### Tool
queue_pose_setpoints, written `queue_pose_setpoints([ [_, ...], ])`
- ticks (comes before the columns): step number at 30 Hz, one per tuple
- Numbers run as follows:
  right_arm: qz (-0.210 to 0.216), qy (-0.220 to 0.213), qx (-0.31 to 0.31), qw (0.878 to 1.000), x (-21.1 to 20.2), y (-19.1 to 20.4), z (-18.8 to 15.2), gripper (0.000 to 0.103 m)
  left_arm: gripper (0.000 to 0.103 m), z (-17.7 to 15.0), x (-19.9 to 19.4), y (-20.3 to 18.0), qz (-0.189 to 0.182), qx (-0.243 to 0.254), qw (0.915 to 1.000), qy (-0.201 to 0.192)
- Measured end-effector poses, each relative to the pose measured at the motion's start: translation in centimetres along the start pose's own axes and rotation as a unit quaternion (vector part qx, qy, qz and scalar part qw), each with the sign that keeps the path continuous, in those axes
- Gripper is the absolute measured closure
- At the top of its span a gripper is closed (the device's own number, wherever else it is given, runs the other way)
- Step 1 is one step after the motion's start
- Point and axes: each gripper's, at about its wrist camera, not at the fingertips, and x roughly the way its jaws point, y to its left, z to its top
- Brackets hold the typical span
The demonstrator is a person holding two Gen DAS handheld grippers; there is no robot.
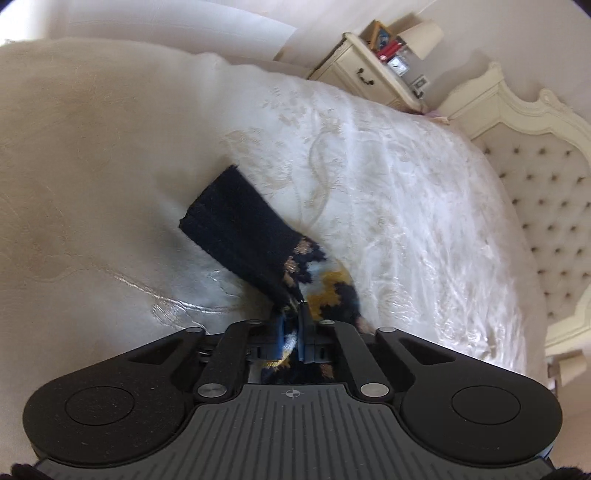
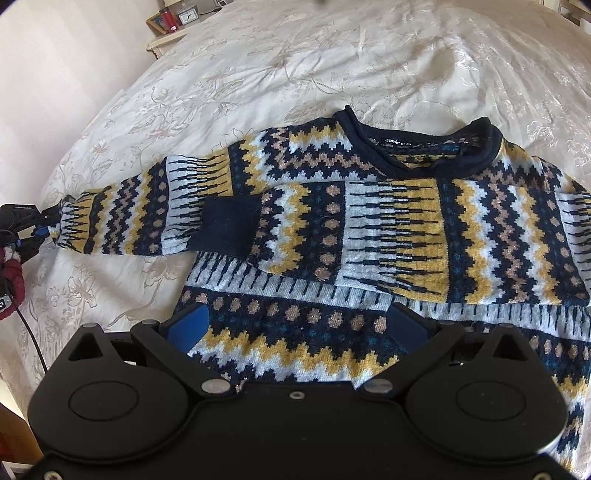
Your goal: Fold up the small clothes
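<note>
left tool (image 1: 295, 314) pinching sweater (image 2: 369, 229) sleeve, right tool (image 2: 299, 325) agape

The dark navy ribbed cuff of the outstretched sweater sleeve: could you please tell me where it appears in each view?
Left wrist view: the dark navy ribbed cuff lies at centre, just beyond the left gripper, which is shut on the patterned sleeve.
Right wrist view: that cuff is hidden at the far left edge, where the left gripper pinches the sleeve end.
Shared landmark: the small white alarm clock on the cream nightstand.

Cream embroidered bedspread (image 2: 295, 66); tufted headboard (image 1: 535, 192); cluttered cream nightstand (image 1: 373, 74); pale walls; soft daylight.
</note>
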Motion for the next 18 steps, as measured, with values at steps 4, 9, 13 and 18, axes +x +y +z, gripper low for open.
queue_pose_setpoints([
  [4,0.008,-0.001,-0.004,1.000,-0.5,-0.6,-0.5,0.001,0.098,-0.6,-3.3,-3.0,-0.016,0.032,0.9989,-0.031],
  [9,0.023,-0.002,-0.006,1.000,-1.1,-1.8,-1.4,0.001,0.098,-2.1,-7.9,-8.5,-0.057,0.074,0.9934,-0.067],
  [13,0.039,-0.005,-0.008,0.999,-1.9,-3.1,-2.3,0.001,0.098,-4.6,-11.4,-14.6,-0.089,0.138,0.9824,-0.089],
  [18,0.047,-0.015,0.005,0.999,-3.7,-5.8,-3.4,0.001,0.098,-9.2,-13.6,-22.2,-0.137,0.210,0.9639,-0.091],
])
